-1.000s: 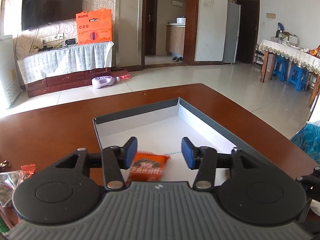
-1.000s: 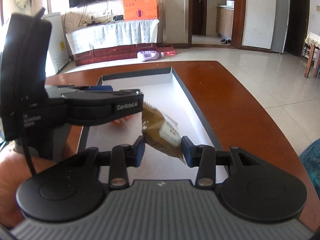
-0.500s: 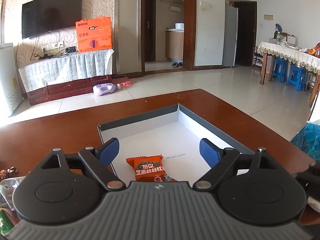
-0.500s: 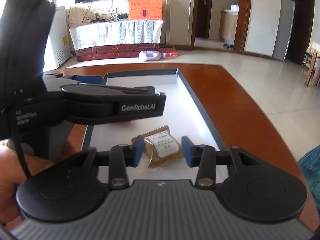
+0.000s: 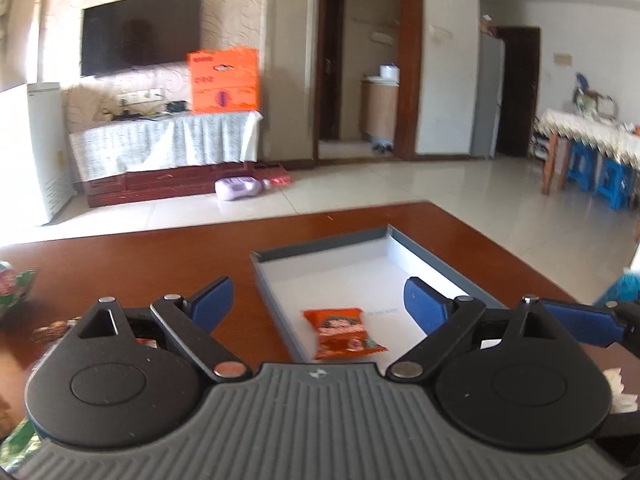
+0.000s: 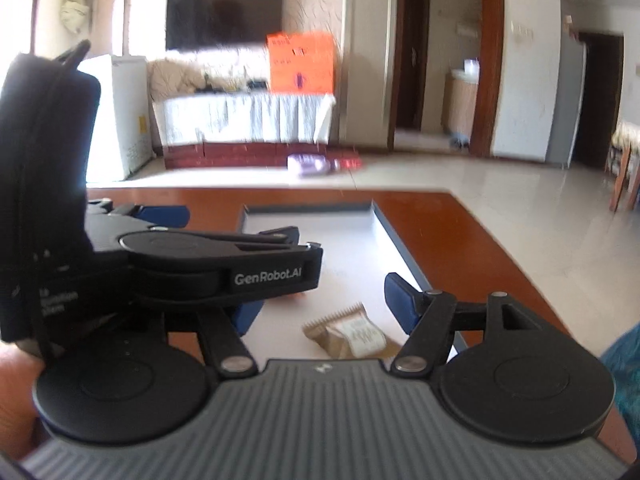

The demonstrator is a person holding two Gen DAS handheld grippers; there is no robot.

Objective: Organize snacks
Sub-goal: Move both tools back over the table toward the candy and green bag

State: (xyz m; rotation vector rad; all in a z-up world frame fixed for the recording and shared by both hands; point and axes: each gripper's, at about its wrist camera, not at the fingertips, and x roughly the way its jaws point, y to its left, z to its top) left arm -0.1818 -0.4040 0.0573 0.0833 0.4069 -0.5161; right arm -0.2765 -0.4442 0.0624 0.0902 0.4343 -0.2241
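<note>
In tray (image 5: 320, 258): orange packet (image 5: 344, 332), brown packet (image 6: 352, 336).

The left gripper (image 5: 318, 306) has just been opening; its jaws stand wide apart with nothing pressed between them. Beyond them an orange snack packet (image 5: 343, 333) lies flat in the white tray (image 5: 320, 254), near the tray's left wall. More wrapped snacks (image 5: 16, 286) sit at the tabletop's (image 5: 140, 256) left edge.
</note>
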